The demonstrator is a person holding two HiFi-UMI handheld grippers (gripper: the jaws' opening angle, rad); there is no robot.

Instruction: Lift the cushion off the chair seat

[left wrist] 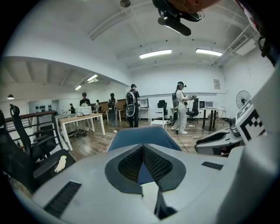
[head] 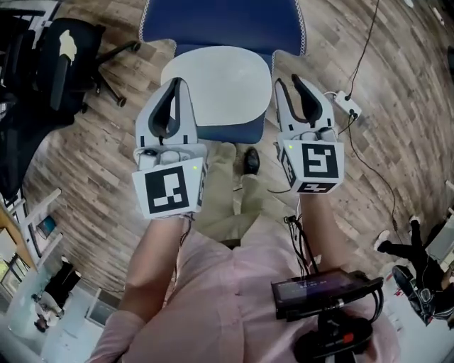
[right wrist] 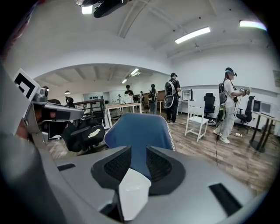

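Cushion (head: 216,81), pale and rounded, is lying flat on the seat of the blue chair (head: 220,21), untouched. Your left gripper (head: 174,96) is hovering by its left edge with the jaw tips meeting and nothing between them. Your right gripper (head: 287,84) is hanging by the right edge, jaws parted, only the chair back showing in the gap. Neither appears to be touching the cushion.

By my reading, you are lining up the grasp. To do it well: part the left jaws, lower both grippers to the side rims, pinch the edges at matching points, and raise level so the pad is not folding or sliding off.

Around the chair the wood-plank floor (head: 397,142) is showing. A power strip (head: 345,103) with its cable is lying just right of the seat, and a black office chair (head: 64,57) is standing off to the left. Beyond, an open office is showing tables and several standing people.
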